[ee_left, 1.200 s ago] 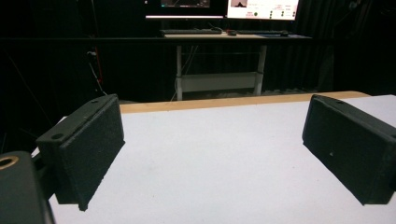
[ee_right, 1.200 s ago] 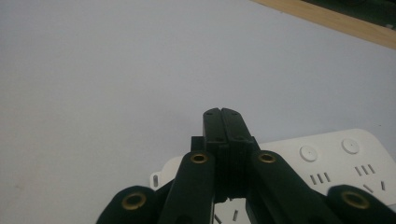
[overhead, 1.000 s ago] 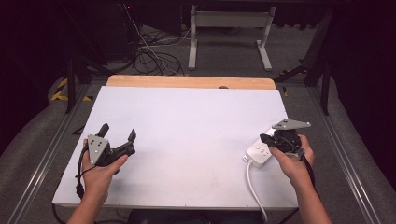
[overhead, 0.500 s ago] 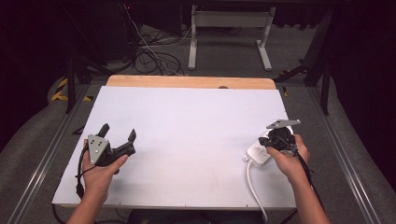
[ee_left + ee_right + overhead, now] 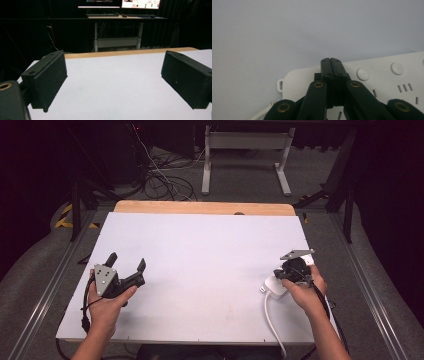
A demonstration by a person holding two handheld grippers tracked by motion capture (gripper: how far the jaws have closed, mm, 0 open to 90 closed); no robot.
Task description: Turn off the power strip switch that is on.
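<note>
A white power strip lies flat near the table's right edge, and its white cable runs toward the front edge. In the right gripper view the power strip shows round buttons and socket slots. My right gripper points down over the strip's cable end. Its jaws are shut tight together with nothing between them, and the right gripper's tips sit just over the strip's far edge. My left gripper is held over the table's left front, open and empty. The same left gripper looks toward the far edge across bare board.
The white board covers the table, and a wooden strip shows along its far edge. Behind the table stand a desk frame and loose floor cables. Metal rails run along both sides.
My right gripper has shifted slightly to the left over the power strip. The left gripper has stayed where it was, still open.
</note>
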